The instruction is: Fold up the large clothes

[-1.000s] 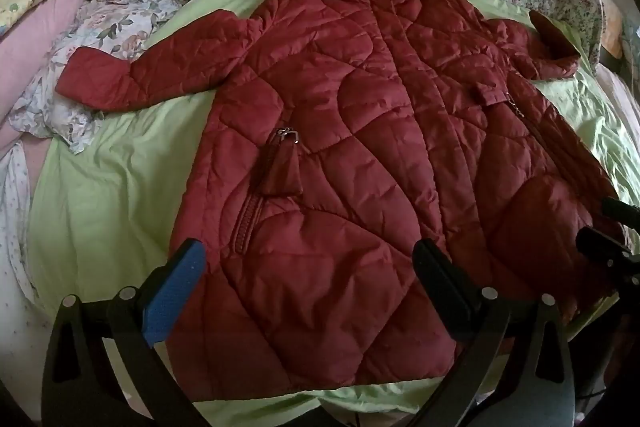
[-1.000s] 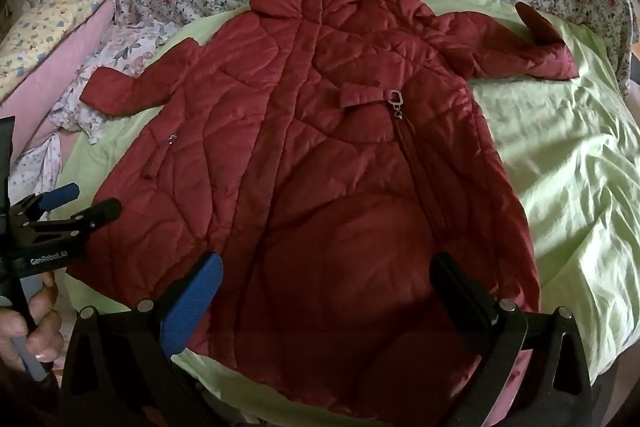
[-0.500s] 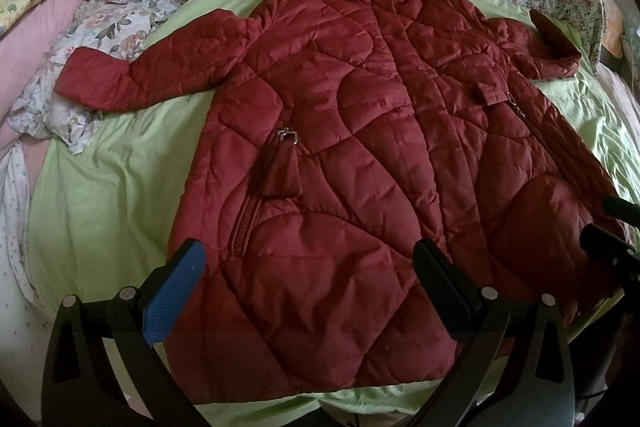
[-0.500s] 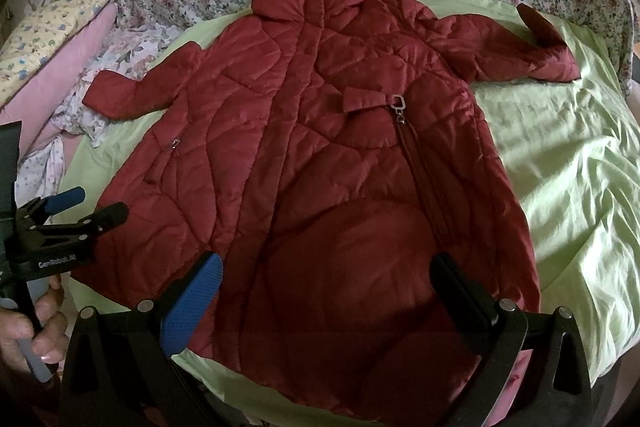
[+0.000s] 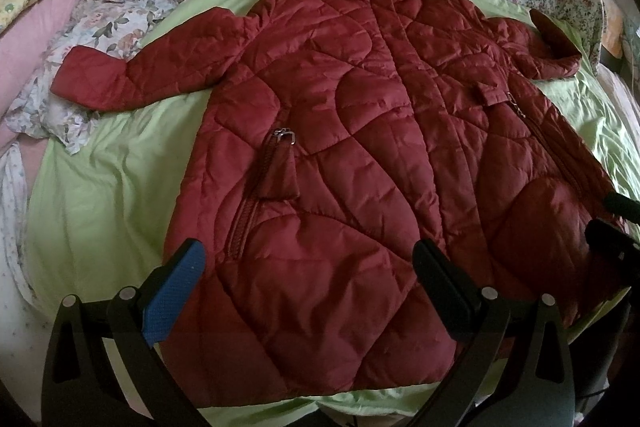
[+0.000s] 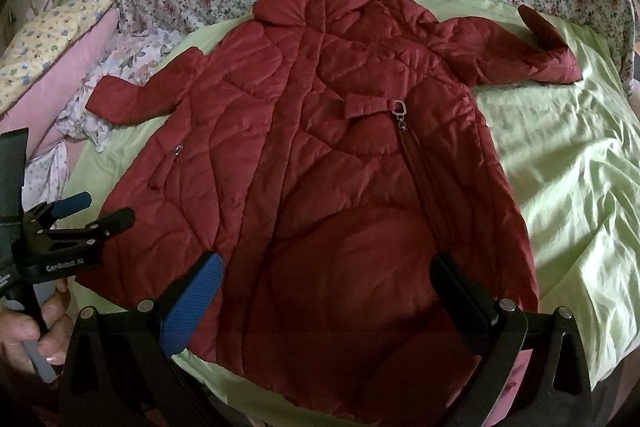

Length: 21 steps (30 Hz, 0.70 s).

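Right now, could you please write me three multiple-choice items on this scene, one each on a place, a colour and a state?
1. Where does the red quilted coat lie?
A. on a green sheet
B. on a wooden floor
C. over a chair back

2. What colour is the pad on one finger of the left gripper?
A. yellow
B. blue
C. white

3. How do the jaws of the right gripper stand?
A. shut on a sleeve
B. shut on the collar
C. open, holding nothing

Answers:
1 A: the green sheet shows around the coat's sides and hem.
2 B: the blue pad faces a black finger.
3 C: the fingers stand wide apart over the coat's lower part.
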Available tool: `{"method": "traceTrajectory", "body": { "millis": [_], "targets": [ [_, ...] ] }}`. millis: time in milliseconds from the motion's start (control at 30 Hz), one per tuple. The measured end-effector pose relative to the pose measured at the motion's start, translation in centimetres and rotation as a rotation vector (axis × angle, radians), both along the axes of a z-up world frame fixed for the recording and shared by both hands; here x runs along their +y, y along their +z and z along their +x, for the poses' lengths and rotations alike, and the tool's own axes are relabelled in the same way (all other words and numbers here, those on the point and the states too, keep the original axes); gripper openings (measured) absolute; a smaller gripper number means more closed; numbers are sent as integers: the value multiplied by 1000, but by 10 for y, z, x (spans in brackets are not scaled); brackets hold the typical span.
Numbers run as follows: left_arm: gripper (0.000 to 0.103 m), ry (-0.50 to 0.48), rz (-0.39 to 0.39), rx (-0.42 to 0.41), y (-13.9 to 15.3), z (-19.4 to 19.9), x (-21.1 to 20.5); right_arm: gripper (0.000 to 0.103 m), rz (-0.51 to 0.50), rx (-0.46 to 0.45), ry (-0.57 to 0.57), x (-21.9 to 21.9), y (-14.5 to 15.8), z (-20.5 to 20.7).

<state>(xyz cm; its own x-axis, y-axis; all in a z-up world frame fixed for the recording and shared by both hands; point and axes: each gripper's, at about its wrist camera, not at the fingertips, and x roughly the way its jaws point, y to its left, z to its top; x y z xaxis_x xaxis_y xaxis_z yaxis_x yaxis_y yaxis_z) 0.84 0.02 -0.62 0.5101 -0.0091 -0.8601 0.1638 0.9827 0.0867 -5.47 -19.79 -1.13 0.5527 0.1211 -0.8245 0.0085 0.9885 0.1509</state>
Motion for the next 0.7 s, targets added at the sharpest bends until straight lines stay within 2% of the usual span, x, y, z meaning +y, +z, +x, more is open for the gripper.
{"method": "traceTrajectory", "body": {
  "millis": [300,433,700],
  "targets": [
    [103,8,-15,17,-8,8,2,103,6,7,-36,-21,4,7],
    [103,-6,-49,14,-8,13,4,103,20,20,-67,-38,8,16],
    [103,12,-67,15,-7,31,8,103,69,-50,-153,-85,16,39]
  ]
}}
